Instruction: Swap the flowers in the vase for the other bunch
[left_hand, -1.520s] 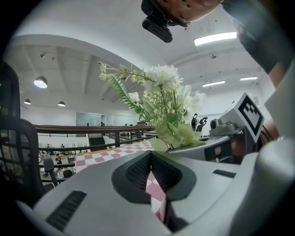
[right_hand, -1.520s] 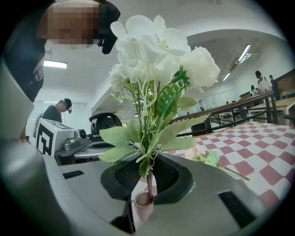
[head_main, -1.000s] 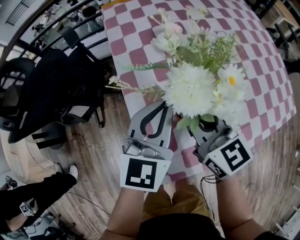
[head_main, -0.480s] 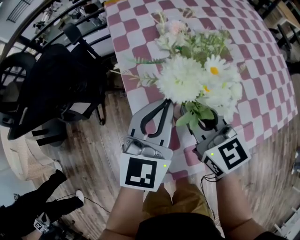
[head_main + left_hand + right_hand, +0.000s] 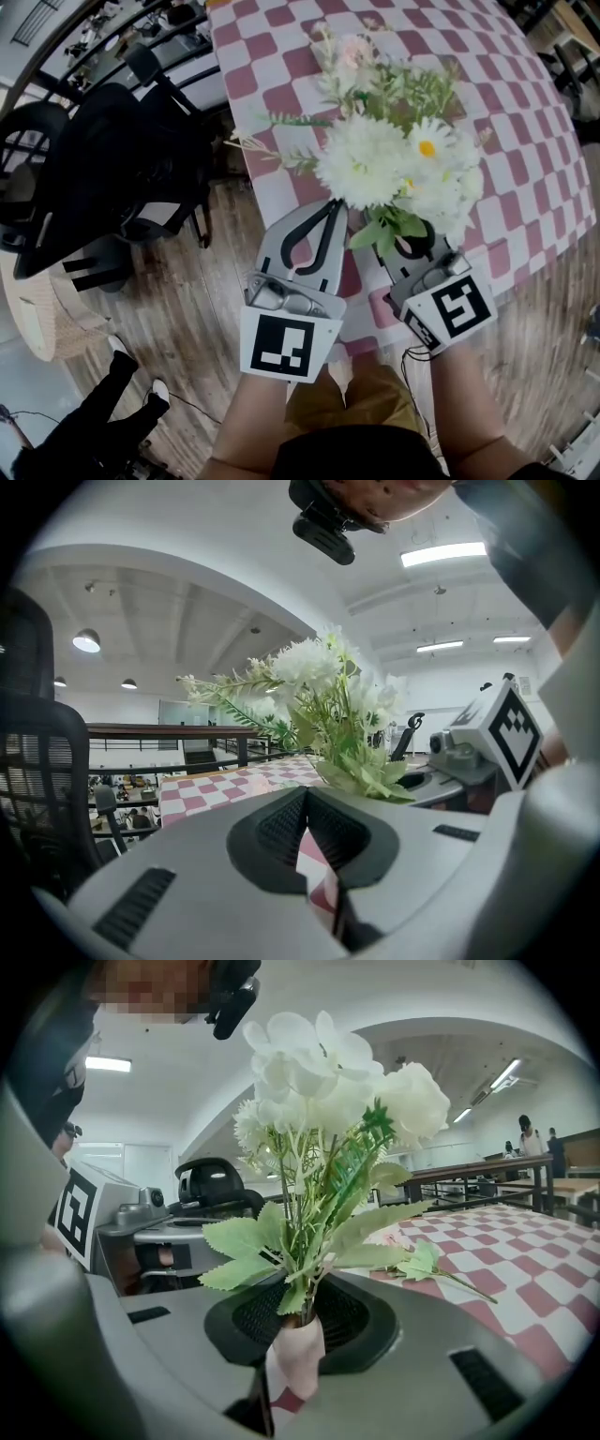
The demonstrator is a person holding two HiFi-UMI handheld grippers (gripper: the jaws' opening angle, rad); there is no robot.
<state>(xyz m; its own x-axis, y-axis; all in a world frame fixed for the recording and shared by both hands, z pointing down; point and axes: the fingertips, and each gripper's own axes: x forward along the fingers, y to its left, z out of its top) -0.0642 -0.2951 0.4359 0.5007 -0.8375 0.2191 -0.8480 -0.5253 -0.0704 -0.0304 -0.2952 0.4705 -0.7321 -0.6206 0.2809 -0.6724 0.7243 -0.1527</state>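
We have the right gripper (image 5: 296,1335) clenched on the pink-wrapped stem (image 5: 294,1361) of a white bunch (image 5: 394,164), which stands nearly upright over the near edge of the checked table (image 5: 281,56). The left gripper (image 5: 331,206) sits just beside it, jaws closed on nothing, with only the cloth showing through the gap behind their tips. Some pink flowers (image 5: 349,54) lie beyond the white heads. We cannot tell whether they stand in a vase, since no view shows one, so we cannot say which half of the swap this is.

The grip looks like the weak point to us. The jaws pinch only the thin foot of the stem, and all the weight sits high in the blooms. A quick tilt or swing could make the bunch pivot or slide out, and it might fall past the table edge to the floor.

The big heads also hide whatever lies beneath them in the head view, so lowering the stem blind could miss a vase mouth or knock it. The leaves spread wide and could snag on the left gripper or drag the pink flowers.
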